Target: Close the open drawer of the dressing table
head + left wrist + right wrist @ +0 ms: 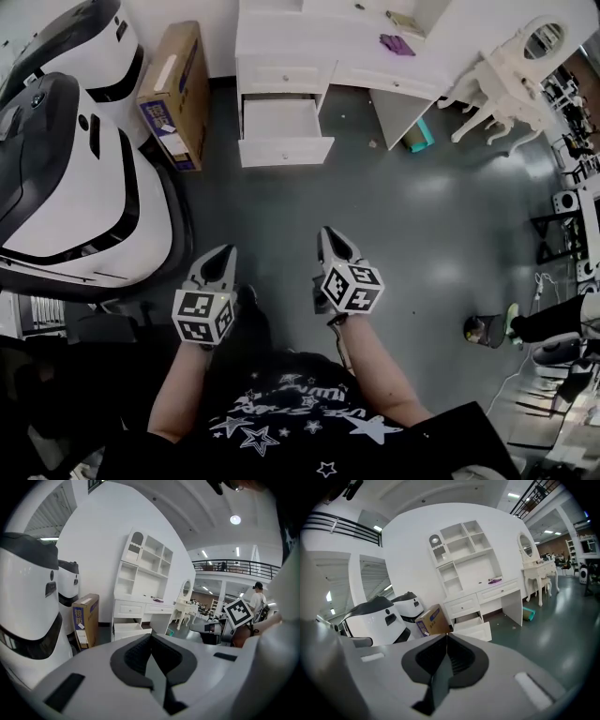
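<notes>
The dressing table (281,42) stands against the wall at the top centre of the head view, white, with shelving above it in the two gripper views. Its open drawer (281,127) is the lower one on the left side, pulled well out over the grey floor (375,216), its front panel toward the camera. The drawer above it is flush with the table's front. A small purple item (396,44) lies on the table top to the right.

The left gripper (225,255) and the right gripper (330,239) sit side by side in the lower centre of the head view, both pointing up the frame toward the drawer and well apart from it. In the left gripper view the jaws are pressed together with nothing between them, and the drawer (125,629) shows just above their tips. In the right gripper view the jaws are likewise closed and empty, with the drawer (474,627) just above and right of the tips.

A cardboard box (173,94) stands left of the dressing table, and beside it two large white and black rounded machines (66,178) fill the left of the frame. An ornate white vanity table (511,80) with an oval mirror stands at the upper right, and a teal item (422,136) lies on the floor between it and the dressing table.
</notes>
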Tool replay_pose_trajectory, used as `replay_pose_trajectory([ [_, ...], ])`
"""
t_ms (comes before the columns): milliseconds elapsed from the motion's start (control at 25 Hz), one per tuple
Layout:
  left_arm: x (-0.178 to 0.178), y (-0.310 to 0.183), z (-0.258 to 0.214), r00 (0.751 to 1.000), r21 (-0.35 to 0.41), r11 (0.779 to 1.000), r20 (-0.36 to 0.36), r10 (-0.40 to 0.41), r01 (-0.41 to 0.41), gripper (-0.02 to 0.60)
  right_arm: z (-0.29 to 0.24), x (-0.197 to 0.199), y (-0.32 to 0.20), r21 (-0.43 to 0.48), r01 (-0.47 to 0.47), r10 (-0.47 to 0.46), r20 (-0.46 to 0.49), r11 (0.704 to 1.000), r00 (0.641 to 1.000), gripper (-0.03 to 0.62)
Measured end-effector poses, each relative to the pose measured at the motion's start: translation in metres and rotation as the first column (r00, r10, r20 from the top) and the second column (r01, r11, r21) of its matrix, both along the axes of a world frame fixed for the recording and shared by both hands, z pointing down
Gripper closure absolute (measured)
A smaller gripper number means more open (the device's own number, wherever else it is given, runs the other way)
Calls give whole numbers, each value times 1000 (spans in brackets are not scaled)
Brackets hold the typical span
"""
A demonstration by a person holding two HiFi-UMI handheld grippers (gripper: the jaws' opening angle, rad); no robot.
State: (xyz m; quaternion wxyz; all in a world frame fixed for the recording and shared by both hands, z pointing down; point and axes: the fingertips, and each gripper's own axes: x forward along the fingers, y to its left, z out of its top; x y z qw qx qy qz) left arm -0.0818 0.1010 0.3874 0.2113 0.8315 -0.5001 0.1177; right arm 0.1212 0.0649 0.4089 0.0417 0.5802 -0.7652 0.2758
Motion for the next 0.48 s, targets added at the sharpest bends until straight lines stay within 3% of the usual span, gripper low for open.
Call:
replay_pose_trajectory([
  [160, -19, -47, 3, 1000, -13, 1000, -5, 10, -10, 572, 11, -8, -44, -29, -52, 52, -27, 998, 998, 591],
  [480, -56, -118, 35, 1000, -83, 996, -10, 25, -26, 572, 54, -45, -108, -95, -62, 53, -99, 994, 994, 591],
])
